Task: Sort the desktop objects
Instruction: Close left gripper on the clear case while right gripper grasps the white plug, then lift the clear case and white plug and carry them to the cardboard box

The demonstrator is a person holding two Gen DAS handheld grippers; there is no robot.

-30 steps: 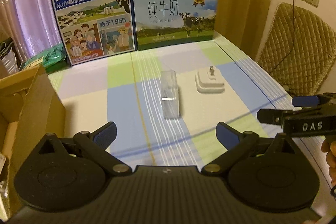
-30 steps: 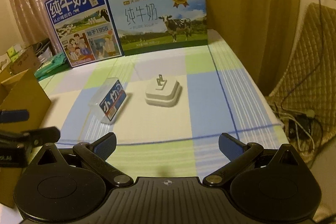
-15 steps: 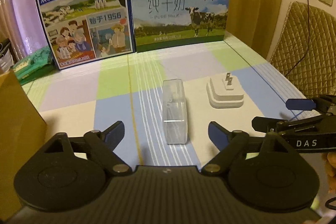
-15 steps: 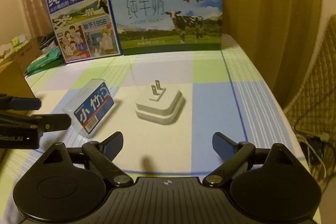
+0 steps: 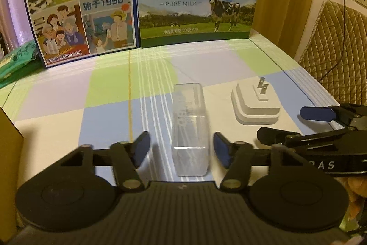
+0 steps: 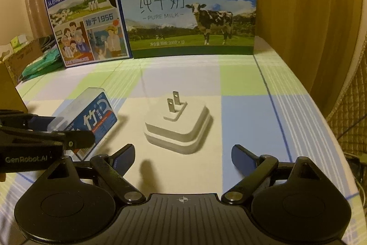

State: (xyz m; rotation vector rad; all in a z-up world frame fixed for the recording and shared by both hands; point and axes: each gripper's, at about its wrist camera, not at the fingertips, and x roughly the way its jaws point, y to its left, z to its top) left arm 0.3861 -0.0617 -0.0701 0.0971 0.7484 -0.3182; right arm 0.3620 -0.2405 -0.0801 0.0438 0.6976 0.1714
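Note:
A clear plastic box (image 5: pixel 190 128) with a blue label (image 6: pixel 91 123) lies on the checked tablecloth. My left gripper (image 5: pixel 181 149) is open, its blue fingertips on either side of the box's near end without touching it. A white plug adapter (image 5: pixel 255 105) (image 6: pixel 177 123) rests prongs-up to the right of the box. My right gripper (image 6: pixel 182 159) is open just short of the adapter, nothing between its fingers. Each gripper shows from the side in the other's view: right gripper (image 5: pixel 296 124), left gripper (image 6: pixel 66 133).
Two milk cartons stand at the back of the table: a dark blue one (image 5: pixel 78 4) and a light blue one (image 5: pixel 197 1). A cardboard box (image 5: pixel 9 137) borders the left edge. A green packet (image 5: pixel 16 61) lies far left. A quilted chair (image 5: pixel 337 49) stands at right.
Both grippers have moved forward and lower. The left now straddles the clear box's near end and has narrowed a little. The right has closed in on the adapter.

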